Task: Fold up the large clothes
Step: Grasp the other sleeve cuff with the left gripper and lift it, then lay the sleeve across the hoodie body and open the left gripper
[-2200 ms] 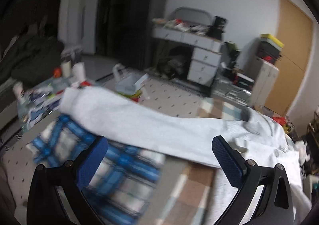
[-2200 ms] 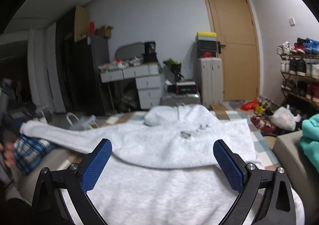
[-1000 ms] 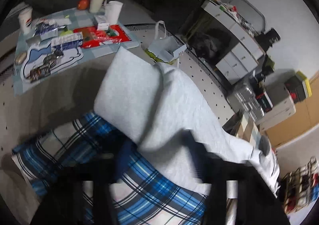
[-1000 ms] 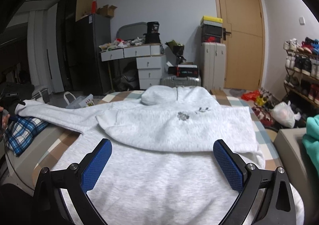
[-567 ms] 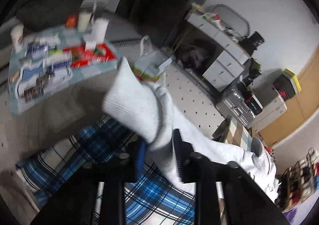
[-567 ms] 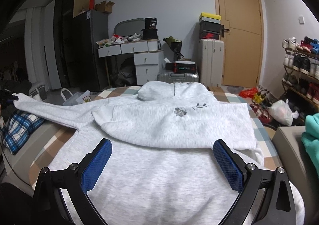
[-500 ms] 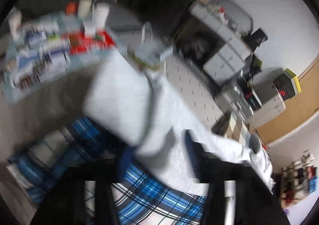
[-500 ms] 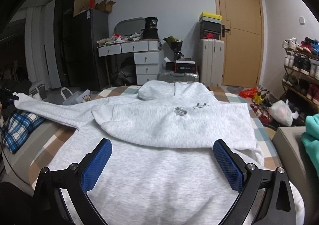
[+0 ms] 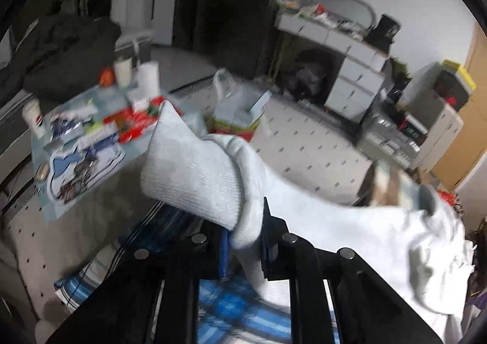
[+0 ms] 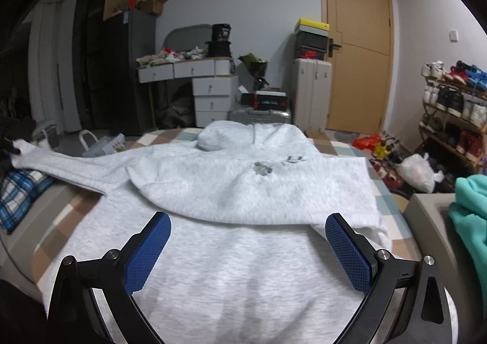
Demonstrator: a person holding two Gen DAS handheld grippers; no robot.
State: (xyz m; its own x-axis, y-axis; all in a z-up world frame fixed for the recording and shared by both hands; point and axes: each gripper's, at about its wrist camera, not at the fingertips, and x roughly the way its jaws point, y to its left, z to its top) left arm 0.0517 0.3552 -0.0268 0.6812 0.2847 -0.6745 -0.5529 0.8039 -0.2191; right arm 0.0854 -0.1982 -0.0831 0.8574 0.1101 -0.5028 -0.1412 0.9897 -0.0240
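Note:
A large light-grey hoodie (image 10: 243, 191) lies spread on the checked bed cover (image 10: 386, 213), its top part folded down over the body. Its left sleeve (image 10: 70, 167) stretches out to the left. My left gripper (image 9: 245, 248) is shut on the sleeve's ribbed cuff (image 9: 194, 173) and holds it lifted above a blue plaid cloth (image 9: 231, 307). The sleeve (image 9: 350, 222) runs right toward the hoodie body. My right gripper (image 10: 248, 248) is open and empty, hovering over the hoodie's lower part.
A blue plaid cloth (image 10: 18, 194) lies at the bed's left edge. A low table with cups and packets (image 9: 79, 131) stands left of it. A teal garment (image 10: 468, 216) lies on a beige seat at the right. Drawers, suitcases and a shoe rack (image 10: 453, 106) line the room.
My left gripper closed on the sleeve cuff and has lifted it off the plaid cloth. The right gripper has stayed open and almost still over the hoodie.

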